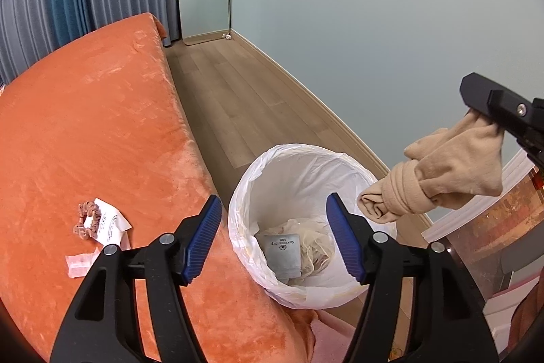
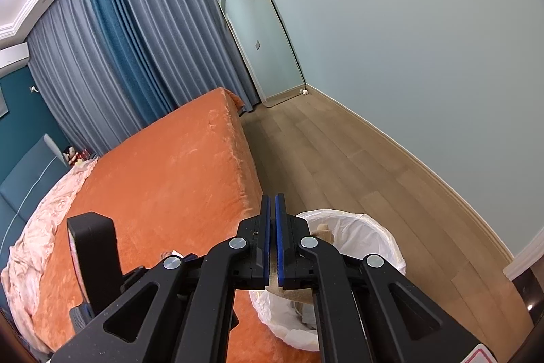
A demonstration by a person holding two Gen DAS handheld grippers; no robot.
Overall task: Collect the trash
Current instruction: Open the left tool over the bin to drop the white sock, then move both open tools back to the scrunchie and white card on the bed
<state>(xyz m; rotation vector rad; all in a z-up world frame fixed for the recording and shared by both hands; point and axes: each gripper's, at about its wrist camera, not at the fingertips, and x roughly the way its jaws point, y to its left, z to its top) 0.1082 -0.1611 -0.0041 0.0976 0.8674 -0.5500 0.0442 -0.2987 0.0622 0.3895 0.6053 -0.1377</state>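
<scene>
My left gripper (image 1: 273, 238) is open and empty, hovering over the near rim of a white-bagged trash bin (image 1: 248, 186) that holds a grey packet (image 1: 282, 252) and crumpled tissue. My right gripper (image 2: 272, 227) is shut on a knotted beige sock (image 1: 438, 172), which hangs above the bin's right rim; the gripper shows at the right edge of the left wrist view (image 1: 476, 106). In the right wrist view the sock (image 2: 323, 231) peeks out under the fingers, over the bin (image 2: 377, 233). On the orange bed (image 1: 85, 125) lie a pink scrunchie (image 1: 89, 220), a printed paper slip (image 1: 112, 223) and a pink wrapper (image 1: 79, 265).
The bin stands on wood floor (image 1: 238, 91) between the bed and a pale wall (image 1: 374, 39). A leaning mirror (image 2: 261, 39) and blue curtains (image 2: 119, 50) are at the far end. A crumpled pink blanket (image 2: 37, 227) lies on the bed's far side.
</scene>
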